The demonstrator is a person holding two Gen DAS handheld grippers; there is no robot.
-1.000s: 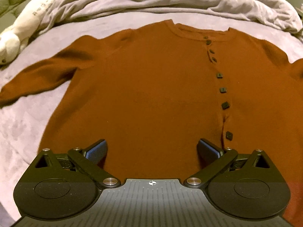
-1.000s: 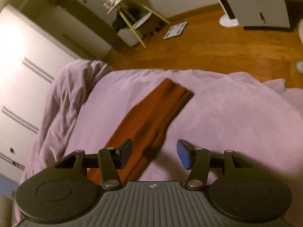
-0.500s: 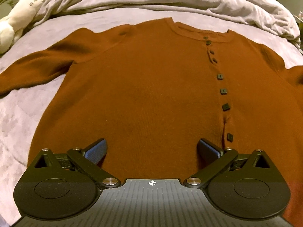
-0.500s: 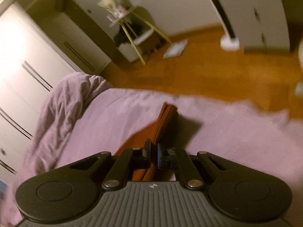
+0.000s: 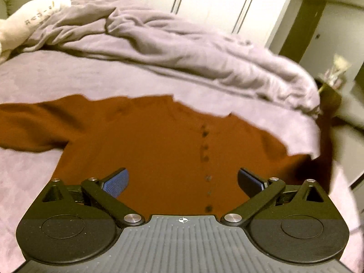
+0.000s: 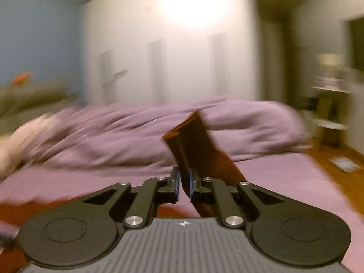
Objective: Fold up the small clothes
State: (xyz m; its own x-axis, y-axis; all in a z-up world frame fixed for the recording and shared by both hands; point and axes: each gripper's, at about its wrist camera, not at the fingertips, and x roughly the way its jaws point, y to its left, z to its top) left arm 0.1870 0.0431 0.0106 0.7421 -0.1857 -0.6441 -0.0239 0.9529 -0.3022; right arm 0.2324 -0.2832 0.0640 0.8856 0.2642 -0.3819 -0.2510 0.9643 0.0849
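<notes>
At the far left of the left wrist view a cream plush toy [image 5: 29,18] lies on the bed by a rumpled grey-lilac duvet [image 5: 182,43] heaped along the far side. In front of it, on the flat lilac bed cover [image 5: 41,75], the rust-brown knitted button-front cardigan [image 5: 145,150] lies spread out, front up. One sleeve reaches to the left edge of the picture, and a row of small dark buttons [image 5: 206,157] runs down right of centre. The left gripper [image 5: 182,180] hangs above the cardigan's lower part, its blue-padded fingers [image 5: 116,182] spread wide with nothing between them. At the right edge of that view the garment's other side is blurred and dark, lifting off the bed.

The right wrist view is smeared by motion. The right gripper [image 6: 183,182] has its jaws drawn narrow on the cardigan's other sleeve [image 6: 193,141]; they have just been parting a little, yet the cloth sits pinched between the pads. The ribbed cuff stands up above the fingers in front of the duvet. Behind are pale wardrobe doors [image 6: 159,63].
</notes>
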